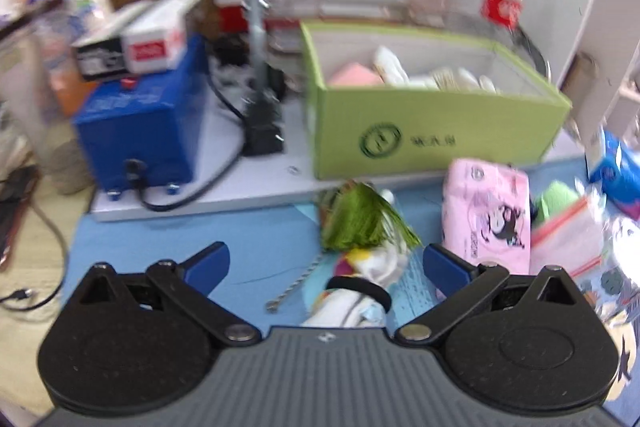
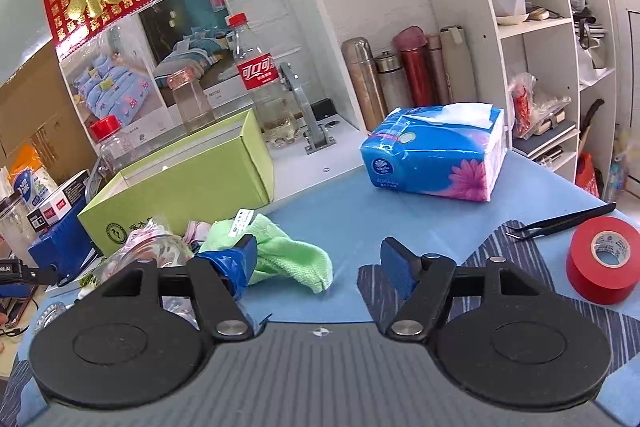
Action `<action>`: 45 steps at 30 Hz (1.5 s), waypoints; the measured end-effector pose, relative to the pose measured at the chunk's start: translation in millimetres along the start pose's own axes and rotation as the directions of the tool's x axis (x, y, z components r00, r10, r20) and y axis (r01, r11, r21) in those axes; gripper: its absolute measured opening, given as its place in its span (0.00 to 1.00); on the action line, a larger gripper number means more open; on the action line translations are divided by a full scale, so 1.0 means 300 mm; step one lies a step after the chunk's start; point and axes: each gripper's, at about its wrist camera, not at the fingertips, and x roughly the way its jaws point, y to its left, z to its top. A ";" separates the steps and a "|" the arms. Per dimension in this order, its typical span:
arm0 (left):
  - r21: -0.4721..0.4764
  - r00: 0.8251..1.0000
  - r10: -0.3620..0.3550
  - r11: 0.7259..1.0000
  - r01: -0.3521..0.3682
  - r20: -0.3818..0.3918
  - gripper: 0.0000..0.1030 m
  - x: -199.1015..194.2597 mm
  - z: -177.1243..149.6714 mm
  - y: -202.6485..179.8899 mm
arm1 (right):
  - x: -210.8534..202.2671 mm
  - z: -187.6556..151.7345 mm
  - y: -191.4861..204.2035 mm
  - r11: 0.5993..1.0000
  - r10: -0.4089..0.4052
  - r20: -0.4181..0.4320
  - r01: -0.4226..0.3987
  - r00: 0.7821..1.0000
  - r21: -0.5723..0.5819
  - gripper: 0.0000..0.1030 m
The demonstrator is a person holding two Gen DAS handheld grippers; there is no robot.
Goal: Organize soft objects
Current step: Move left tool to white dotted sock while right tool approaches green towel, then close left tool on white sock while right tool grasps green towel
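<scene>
A green cardboard box (image 1: 432,131) holds pink and white soft items; it also shows in the right wrist view (image 2: 180,195). In front of it on the blue mat lie a green-tasselled cloth bundle (image 1: 364,247), a pink tissue pack (image 1: 488,219) and a green cloth (image 2: 284,255). My left gripper (image 1: 326,265) is open, with the bundle between and just beyond its fingers. My right gripper (image 2: 320,263) is open and empty, with the green cloth by its left finger. A blue tissue pack (image 2: 436,155) lies further back.
A blue device (image 1: 140,131) with cables stands left of the box. Bottles (image 2: 260,87) and flasks (image 2: 400,75) stand behind. A red tape roll (image 2: 604,259) and black tweezers (image 2: 560,223) lie at right. White shelves (image 2: 540,27) rise at right. A clear bag (image 1: 568,239) lies by the pink pack.
</scene>
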 end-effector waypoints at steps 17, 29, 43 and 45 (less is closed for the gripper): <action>-0.195 0.989 0.086 0.975 -0.109 -0.122 0.99 0.001 -0.173 0.279 | 0.007 0.018 -0.009 1.000 0.021 -0.002 -0.021 1.000 0.023 0.55; -0.217 0.995 0.063 0.975 -0.044 0.083 0.99 -0.196 -0.139 0.206 | 0.190 0.170 0.088 0.957 0.064 -0.157 -0.105 0.985 -0.271 0.55; -0.257 0.996 0.087 0.963 -0.079 0.021 0.99 -0.128 -0.113 0.204 | 0.612 0.204 0.280 0.887 0.096 -0.595 -0.341 0.798 -0.313 0.56; -0.253 0.996 0.085 0.964 -0.077 0.024 0.99 -0.129 -0.114 0.204 | 0.607 0.185 0.264 0.887 0.075 -0.595 -0.326 0.800 -0.326 0.57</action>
